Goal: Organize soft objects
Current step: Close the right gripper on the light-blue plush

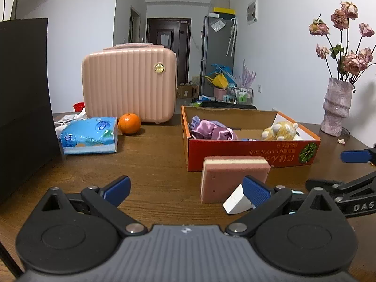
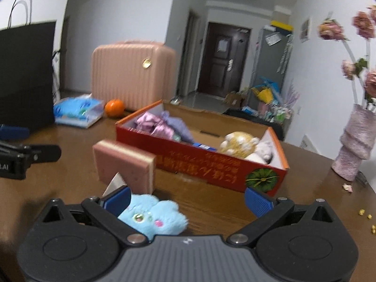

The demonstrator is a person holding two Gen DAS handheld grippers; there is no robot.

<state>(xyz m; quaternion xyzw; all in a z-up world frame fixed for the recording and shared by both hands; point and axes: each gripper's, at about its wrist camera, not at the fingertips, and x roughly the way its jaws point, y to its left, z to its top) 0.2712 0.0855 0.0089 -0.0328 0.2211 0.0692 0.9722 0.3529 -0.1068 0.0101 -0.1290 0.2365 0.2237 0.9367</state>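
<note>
The dark brown wooden table (image 1: 152, 164) is carrying everything here, and the shallow red cardboard box with an orange rim (image 1: 249, 154) is sitting open on it as the likely collecting place for the soft things. Inside it, a crumpled bundle of shiny purple fabric (image 1: 211, 129) is lying at the left end and a yellow plush toy (image 1: 280, 130) is resting at the right end, so part of the sorting looks done. Behind, a ribbed pink hard-shell case (image 1: 129, 85) is standing upright, with a blue pack of tissues (image 1: 90, 135) and an orange (image 1: 129, 123) lying just beside it; a black paper bag (image 1: 23, 98) is rising at the left edge and a pale pink ridged vase of dried roses (image 1: 336, 107) is standing off to the right.

A pink sponge block with a cream layer (image 1: 231, 177) is standing on edge just in front of the box wall, still outside it, with a small white wedge-shaped piece (image 1: 236, 201) lying at its foot.

The right gripper (image 2: 188, 199) is hanging low over the table with its jaws spread wide, and a small light-blue fluffy plush with a stitched face (image 2: 152, 219) is lying between them, close against the left finger (image 2: 117, 199) but not pinched; it seems lined up for a grab. The left gripper (image 1: 188, 189) is also spread wide and holding nothing, its right finger (image 1: 256, 191) in front of the white wedge, probably waiting its turn
</note>
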